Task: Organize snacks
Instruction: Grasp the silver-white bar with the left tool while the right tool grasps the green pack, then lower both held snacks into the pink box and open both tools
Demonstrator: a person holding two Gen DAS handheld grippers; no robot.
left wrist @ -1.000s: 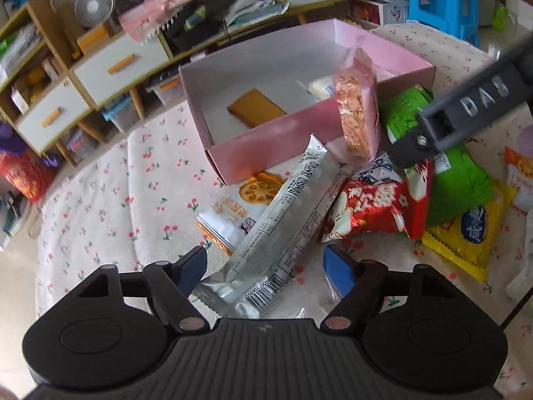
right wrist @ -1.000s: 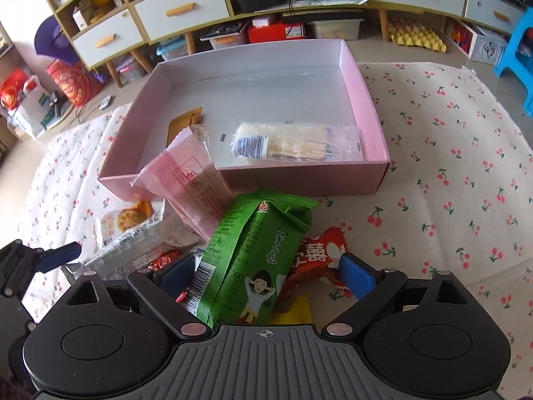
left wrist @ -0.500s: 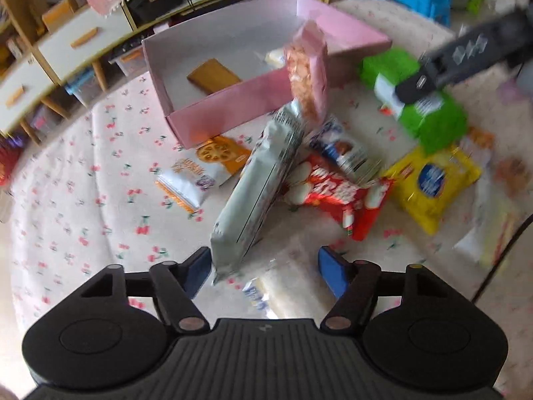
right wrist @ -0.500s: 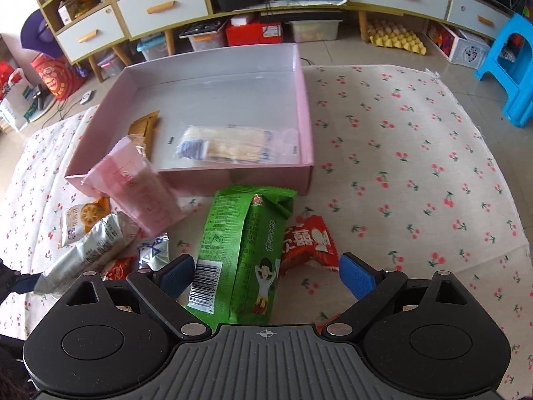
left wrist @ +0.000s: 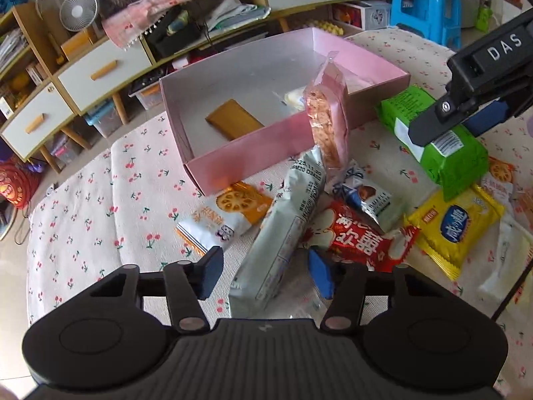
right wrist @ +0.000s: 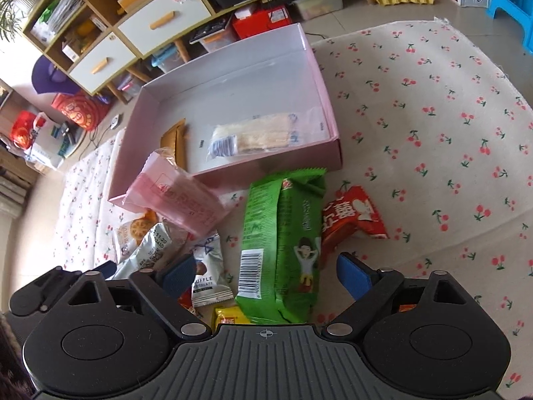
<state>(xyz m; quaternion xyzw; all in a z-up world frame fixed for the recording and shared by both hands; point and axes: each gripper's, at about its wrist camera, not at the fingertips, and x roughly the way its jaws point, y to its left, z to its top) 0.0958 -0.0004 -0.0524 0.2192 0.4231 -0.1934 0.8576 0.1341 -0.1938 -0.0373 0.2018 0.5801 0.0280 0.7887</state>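
Note:
A pink box (left wrist: 233,163) (right wrist: 313,66) sits on the cherry-print cloth, holding a brown wafer (left wrist: 233,118) and a clear cracker pack (right wrist: 256,135). A pink snack bag (left wrist: 328,123) (right wrist: 180,196) leans on its front wall. My left gripper (left wrist: 263,271) is open, its fingers either side of a long silver packet (left wrist: 283,230). My right gripper (right wrist: 266,275) is open around a green packet (right wrist: 283,243) (left wrist: 439,140). Whether either packet is off the cloth I cannot tell. A red packet (left wrist: 359,236) lies between them.
Loose snacks lie around: an orange-white biscuit pack (left wrist: 226,216), a truffle chocolate pack (right wrist: 208,266), a yellow pack (left wrist: 456,223), another red pack (right wrist: 353,211). Shelves and drawers (left wrist: 100,73) stand behind the cloth, a blue stool (left wrist: 426,3) at the back right.
Both grippers pulled back and then moved in again with their views tilting. The silver packet and the green packet stay between the open fingers. The pink bag still leans on the box.

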